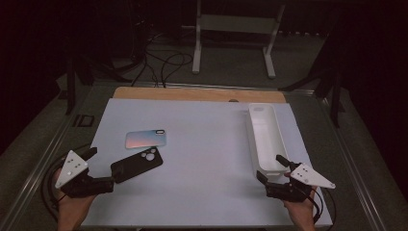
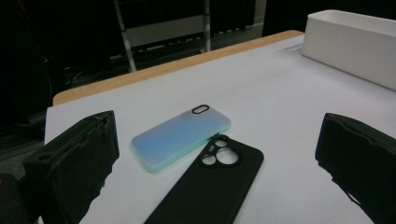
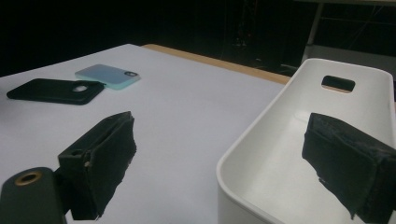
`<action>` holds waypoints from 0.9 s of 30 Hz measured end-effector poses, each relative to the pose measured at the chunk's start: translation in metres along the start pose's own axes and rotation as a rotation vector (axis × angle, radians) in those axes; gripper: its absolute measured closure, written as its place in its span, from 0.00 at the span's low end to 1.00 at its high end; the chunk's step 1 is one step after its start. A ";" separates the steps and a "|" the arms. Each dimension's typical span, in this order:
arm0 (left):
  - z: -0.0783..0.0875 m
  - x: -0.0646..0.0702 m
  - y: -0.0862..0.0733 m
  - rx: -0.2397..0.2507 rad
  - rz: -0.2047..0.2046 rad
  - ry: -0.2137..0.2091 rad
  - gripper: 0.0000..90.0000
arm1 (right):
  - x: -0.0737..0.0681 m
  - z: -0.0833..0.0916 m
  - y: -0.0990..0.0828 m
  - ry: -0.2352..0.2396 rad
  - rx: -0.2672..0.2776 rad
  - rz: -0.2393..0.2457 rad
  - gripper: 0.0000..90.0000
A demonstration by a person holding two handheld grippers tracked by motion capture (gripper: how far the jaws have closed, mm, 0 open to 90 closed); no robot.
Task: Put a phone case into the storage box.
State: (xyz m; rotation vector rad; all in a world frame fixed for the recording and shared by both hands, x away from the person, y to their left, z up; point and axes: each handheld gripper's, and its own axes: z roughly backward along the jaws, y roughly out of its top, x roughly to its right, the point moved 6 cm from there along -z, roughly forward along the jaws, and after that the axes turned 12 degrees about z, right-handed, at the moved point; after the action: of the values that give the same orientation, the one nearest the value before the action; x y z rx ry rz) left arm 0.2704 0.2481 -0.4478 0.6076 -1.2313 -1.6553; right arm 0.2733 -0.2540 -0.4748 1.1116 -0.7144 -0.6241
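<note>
A black phone case (image 1: pixel 137 165) lies camera-holes up on the white table sheet (image 1: pixel 202 144), left of the middle. Just beyond it lies a pale blue, iridescent phone case (image 1: pixel 146 139). My left gripper (image 1: pixel 101 167) is open at the near left, its jaws wide apart just left of the black case (image 2: pixel 210 186), with the blue case (image 2: pixel 180 137) farther on. My right gripper (image 1: pixel 272 168) is open at the near right, at the near end of a long white tray (image 1: pixel 266 137). One of its jaws hangs over the empty tray (image 3: pixel 261 140), the other over the sheet.
A wooden strip (image 1: pixel 197 94) borders the table's far edge. Beyond it are a white metal stand (image 1: pixel 235 29) and cables on the dark floor. Both cases (image 3: pixel 56 90) lie far left of the tray, with bare sheet between.
</note>
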 end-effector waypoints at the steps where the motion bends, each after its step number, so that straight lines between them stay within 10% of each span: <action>1: 0.000 0.000 0.000 0.000 0.000 0.000 0.00 | 0.000 0.000 0.000 0.000 0.000 0.000 0.10; 27: -0.060 -0.029 0.027 -0.107 0.009 0.012 0.05 | 0.002 0.000 0.000 -0.006 -0.006 0.000 0.10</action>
State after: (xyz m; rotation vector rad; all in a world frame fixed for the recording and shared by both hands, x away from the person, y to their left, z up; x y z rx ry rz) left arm 0.3425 0.2466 -0.4492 0.5446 -1.1277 -1.6956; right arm 0.2745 -0.2560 -0.4746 1.1049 -0.7174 -0.6298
